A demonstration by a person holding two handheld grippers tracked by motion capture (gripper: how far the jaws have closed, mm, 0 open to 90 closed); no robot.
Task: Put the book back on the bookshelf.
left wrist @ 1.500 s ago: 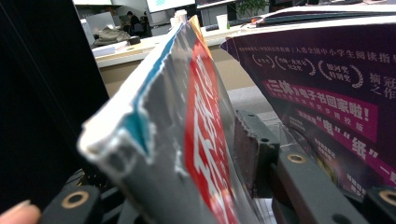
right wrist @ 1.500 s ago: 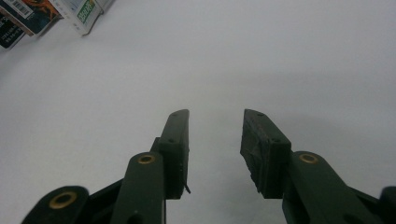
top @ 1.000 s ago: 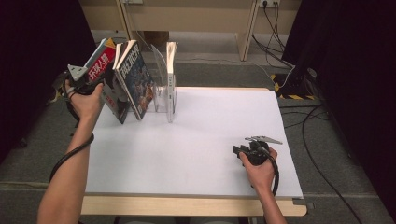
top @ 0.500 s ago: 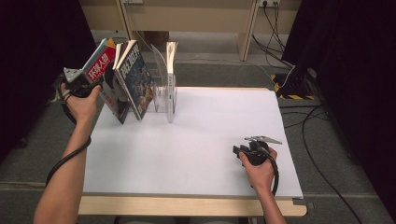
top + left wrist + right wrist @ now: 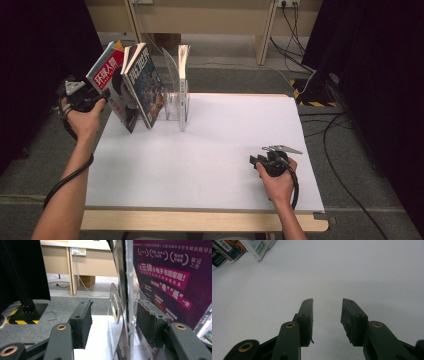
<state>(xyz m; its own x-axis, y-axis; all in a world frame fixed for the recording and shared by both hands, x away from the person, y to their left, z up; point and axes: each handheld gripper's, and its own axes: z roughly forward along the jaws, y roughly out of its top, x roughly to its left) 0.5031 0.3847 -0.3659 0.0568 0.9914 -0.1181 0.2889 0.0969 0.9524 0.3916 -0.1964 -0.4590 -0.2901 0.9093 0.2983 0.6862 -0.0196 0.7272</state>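
Release step at rack [image 5: 175, 95]: left gripper [image 5: 112, 325] just opening, jaws slack around magazine [image 5: 126, 285] leaning between them, backing out clear due next; right gripper [image 5: 327, 315] open, empty, resting on table [image 5: 210, 150].

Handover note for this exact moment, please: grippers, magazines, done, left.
Left gripper: open, jaws have just been opening; the magazine with the purple back cover and a clear divider of the transparent acrylic rack stand between the pads, not pressed.
Right gripper: open, holds nothing, rests on the white tabletop.
Things: red-covered magazine and blue-covered magazine lean leftward in the rack; a third thin magazine stands upright.
Done: magazines sit in the rack.
Left: probably draw the left gripper clear and check that the leaning magazines stay put.
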